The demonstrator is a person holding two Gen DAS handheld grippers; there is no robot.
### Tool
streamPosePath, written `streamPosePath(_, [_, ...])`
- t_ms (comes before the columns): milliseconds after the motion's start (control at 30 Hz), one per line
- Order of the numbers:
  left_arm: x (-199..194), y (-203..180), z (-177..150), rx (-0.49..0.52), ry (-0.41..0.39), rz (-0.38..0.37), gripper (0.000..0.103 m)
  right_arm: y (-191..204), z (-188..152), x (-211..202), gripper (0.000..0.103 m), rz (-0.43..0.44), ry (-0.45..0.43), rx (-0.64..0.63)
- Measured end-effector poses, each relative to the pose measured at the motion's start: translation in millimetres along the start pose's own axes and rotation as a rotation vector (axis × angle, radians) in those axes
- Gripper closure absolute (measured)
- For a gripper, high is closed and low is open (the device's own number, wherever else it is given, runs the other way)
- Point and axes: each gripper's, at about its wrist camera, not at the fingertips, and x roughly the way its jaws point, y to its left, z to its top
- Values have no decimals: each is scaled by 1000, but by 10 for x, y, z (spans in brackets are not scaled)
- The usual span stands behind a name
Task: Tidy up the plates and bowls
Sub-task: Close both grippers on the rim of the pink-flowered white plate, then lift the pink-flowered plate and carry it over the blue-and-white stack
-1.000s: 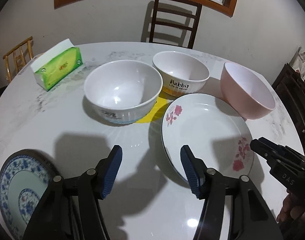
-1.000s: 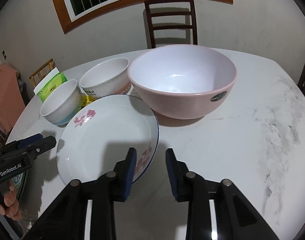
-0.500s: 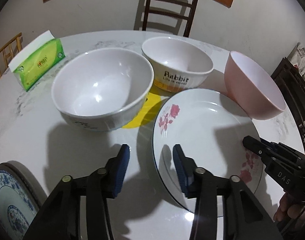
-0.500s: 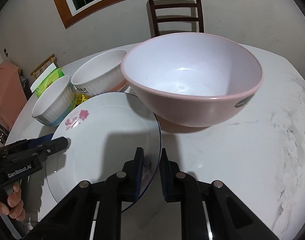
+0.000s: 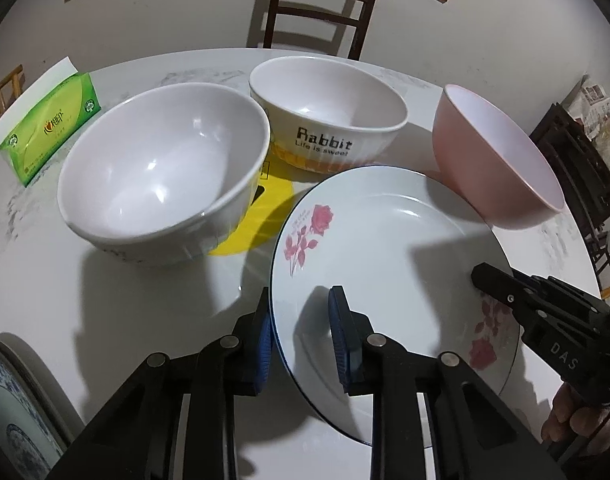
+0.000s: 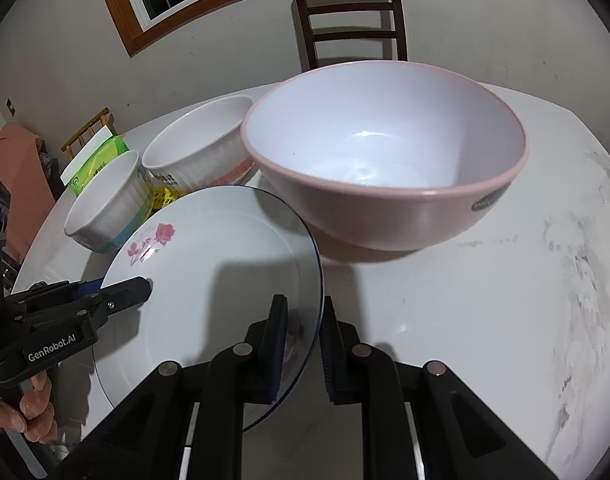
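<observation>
A white plate with pink roses (image 5: 385,248) (image 6: 225,248) lies on the marble table (image 6: 465,300). My left gripper (image 5: 301,324) (image 6: 139,286) straddles its left rim. The jaws are closing: one pad is at the rim's outside, the other hangs just over the plate's inside. My right gripper (image 6: 305,332) (image 5: 479,276) is shut on the opposite rim. Behind the plate stand a pink bowl (image 5: 489,168) (image 6: 385,152), a "Rabbit" bowl (image 5: 329,108) (image 6: 201,148) and a white ribbed bowl (image 5: 161,168) (image 6: 105,208).
A blue-patterned plate (image 5: 9,408) sits at the near left table edge. A green tissue pack (image 5: 53,120) (image 6: 101,160) stands at the far left. A yellow mat (image 5: 265,208) lies under the bowls. A wooden chair (image 5: 317,4) (image 6: 349,20) stands behind the table.
My left gripper moved forward and down onto the rose plate's left rim while its jaws narrowed. My right jaws closed on the plate's right rim.
</observation>
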Motion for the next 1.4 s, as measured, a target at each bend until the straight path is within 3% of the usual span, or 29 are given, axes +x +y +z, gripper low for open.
streamPosePath(633, [-342,29,-614,-11,116,-43,81,205,-558,-365,87,11,109,34])
streamPosePath(900, [-470,107,-815,-7,161,-51,81,270,-754,-463,83,61,179,25])
streamPosePath(1000, [-491,23,-900,8,166,-54,79,285,-781,-472,83,67,181,23])
streamPosePath(1200, [-464,-138,-902,47,157,-44,62,322,-809,-487,84,51,169,31])
streamPosePath(1333, [-426,-204,-899,53,144,-10,61,294,-832,-513,85,44,162,53])
streamPosePath(1400, [-440,-168,-895,35,141,-1,68,297,-841,-521,85,40,160,55])
